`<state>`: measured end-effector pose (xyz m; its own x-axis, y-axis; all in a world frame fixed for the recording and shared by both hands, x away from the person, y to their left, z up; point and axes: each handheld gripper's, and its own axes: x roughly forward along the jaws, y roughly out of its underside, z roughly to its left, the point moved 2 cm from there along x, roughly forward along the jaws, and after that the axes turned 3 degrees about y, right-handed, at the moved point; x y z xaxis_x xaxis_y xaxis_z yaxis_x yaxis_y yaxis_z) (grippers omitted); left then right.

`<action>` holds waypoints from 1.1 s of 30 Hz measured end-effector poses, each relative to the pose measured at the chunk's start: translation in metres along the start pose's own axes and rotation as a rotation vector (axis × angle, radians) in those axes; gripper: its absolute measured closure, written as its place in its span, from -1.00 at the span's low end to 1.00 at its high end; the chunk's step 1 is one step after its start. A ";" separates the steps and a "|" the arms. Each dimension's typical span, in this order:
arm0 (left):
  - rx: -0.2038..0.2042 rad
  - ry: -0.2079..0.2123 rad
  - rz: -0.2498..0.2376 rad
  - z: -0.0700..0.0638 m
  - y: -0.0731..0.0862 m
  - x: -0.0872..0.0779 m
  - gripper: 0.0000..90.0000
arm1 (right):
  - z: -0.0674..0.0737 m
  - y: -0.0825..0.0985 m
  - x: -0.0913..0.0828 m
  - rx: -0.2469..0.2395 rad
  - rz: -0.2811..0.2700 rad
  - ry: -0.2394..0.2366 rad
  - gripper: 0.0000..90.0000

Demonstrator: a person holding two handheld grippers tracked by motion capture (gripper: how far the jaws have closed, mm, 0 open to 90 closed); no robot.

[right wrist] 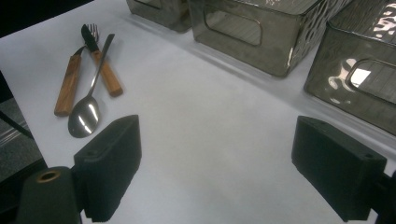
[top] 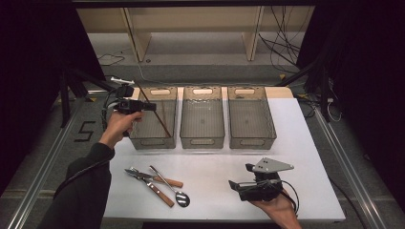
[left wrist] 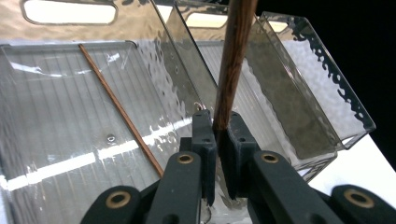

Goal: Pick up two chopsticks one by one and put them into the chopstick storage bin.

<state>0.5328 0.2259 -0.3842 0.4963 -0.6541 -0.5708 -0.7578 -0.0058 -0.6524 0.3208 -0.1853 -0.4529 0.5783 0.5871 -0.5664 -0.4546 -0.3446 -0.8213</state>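
- Across the white surface (top: 215, 167), three clear grey bins stand side by side along the far edge: the left bin (top: 154, 117), the middle bin (top: 202, 117) and the right bin (top: 250, 117).
- Over the near left corner of the left bin, the left gripper (top: 152, 107) is held in a hand coming from a dark sleeve, with its jaws clamped together on a dark wooden chopstick (left wrist: 233, 60).
- From the left gripper view, that chopstick rises steeply from between the jaws, above the bins.
- Inside the left bin a second chopstick (left wrist: 119, 107) lies slanted across the floor.
- On the near right of the surface, the right gripper (top: 239, 185) rests in a hand, its jaws wide apart with nothing between them.
- Near the left front of the surface lie a wooden-handled knife (top: 154, 187), a wooden-handled fork (top: 160, 178) and a metal spoon (top: 174, 190), crossing one another in a loose cluster.
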 end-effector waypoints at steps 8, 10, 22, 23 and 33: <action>0.002 -0.002 0.046 -0.002 0.002 0.012 0.88 | 0.000 0.000 0.000 -0.001 0.002 0.003 -0.63; 0.001 0.001 0.049 -0.002 0.003 0.013 0.88 | -0.001 0.000 0.000 -0.001 0.000 0.005 -0.63; 0.003 0.001 0.090 -0.002 0.008 0.022 0.88 | -0.001 0.001 0.000 -0.006 0.005 0.006 -0.62; -0.002 0.001 0.089 -0.002 0.009 0.023 0.88 | -0.001 0.001 0.000 -0.006 0.006 0.006 -0.62; -0.012 0.000 0.120 -0.001 0.009 0.029 0.87 | -0.001 0.001 0.001 -0.007 0.013 0.008 -0.62</action>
<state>0.5398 0.2057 -0.4061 0.4015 -0.6507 -0.6445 -0.8168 0.0640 -0.5734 0.3211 -0.1857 -0.4541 0.5779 0.5769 -0.5772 -0.4570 -0.3571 -0.8146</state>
